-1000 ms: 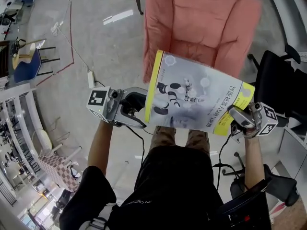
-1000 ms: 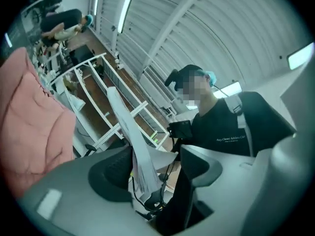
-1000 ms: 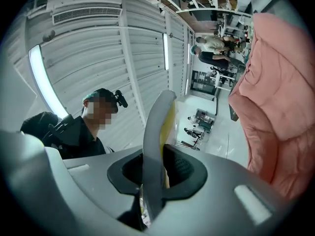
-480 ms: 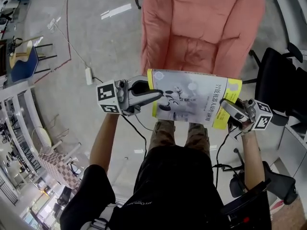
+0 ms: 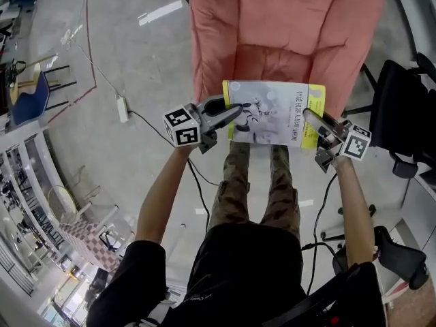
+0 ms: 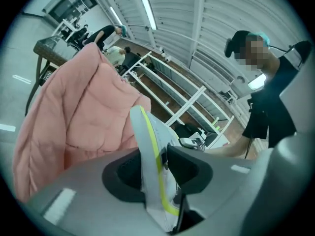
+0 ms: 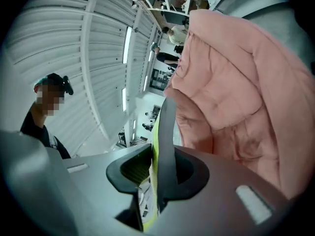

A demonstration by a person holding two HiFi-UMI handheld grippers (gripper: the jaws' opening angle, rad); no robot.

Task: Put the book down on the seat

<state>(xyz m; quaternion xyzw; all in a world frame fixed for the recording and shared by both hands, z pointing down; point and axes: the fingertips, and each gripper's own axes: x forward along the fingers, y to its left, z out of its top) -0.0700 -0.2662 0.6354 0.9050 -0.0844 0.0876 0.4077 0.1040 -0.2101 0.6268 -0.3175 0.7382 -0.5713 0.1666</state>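
The book, grey-white with yellow edges, lies nearly flat in the air over the front edge of the pink armchair's seat. My left gripper grips its left edge and my right gripper its right edge. In the left gripper view the book's pale, yellow-striped edge stands between the jaws of the left gripper, which are opening. In the right gripper view the book's dark edge fills the gap of the right gripper, also opening. The pink cushion lies just beyond.
The person's legs stand below the book, close to the armchair's front. A black office chair is at the right. A power strip with a cable lies on the floor at left, a blue chair farther left.
The book has swung from tilted up to nearly flat and moved forward over the armchair's front. Both grippers moved forward with it; the left one, wide open before, closed on the left edge.
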